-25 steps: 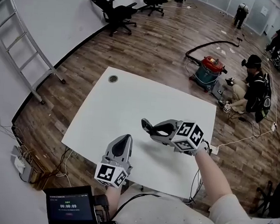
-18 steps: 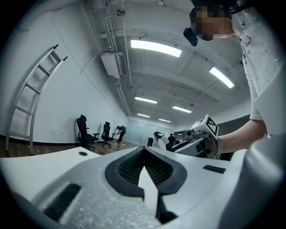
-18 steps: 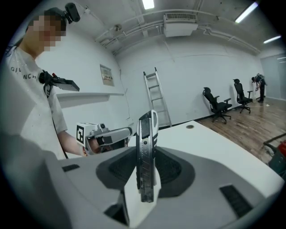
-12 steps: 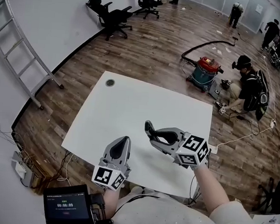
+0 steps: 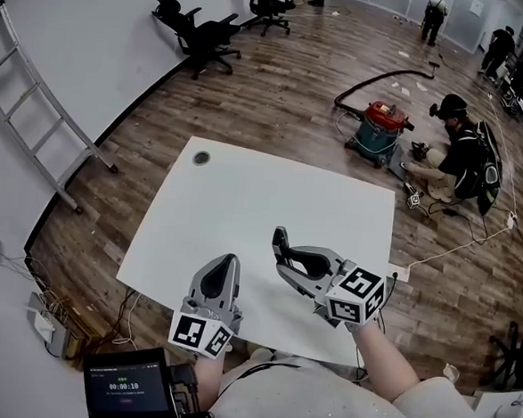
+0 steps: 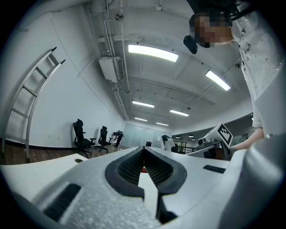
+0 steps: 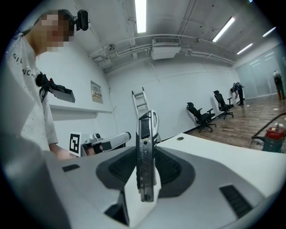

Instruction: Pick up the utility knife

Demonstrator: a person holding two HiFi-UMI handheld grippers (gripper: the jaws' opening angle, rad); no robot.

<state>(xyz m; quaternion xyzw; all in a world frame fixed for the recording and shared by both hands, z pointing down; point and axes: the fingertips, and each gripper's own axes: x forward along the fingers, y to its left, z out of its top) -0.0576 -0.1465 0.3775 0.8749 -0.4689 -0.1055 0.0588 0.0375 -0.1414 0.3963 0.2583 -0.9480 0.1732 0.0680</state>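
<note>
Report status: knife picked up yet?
Done: the knife is clamped between the right gripper's jaws and looks clear of the table. In hand: it is simply being held aloft. Left: nothing visible for the pickup itself; the left gripper is shut and empty.

Two grippers aloft, the right one clamped on a knife

The left gripper (image 5: 227, 264) points away from the person, about level, its jaws together with nothing between them. The right gripper (image 5: 281, 248), carried on a bare forearm (image 5: 378, 350) that comes in from the lower right, points leftward and slightly down, its jaws pressed on the knife (image 7: 145, 152), which stands upright between them.
</note>
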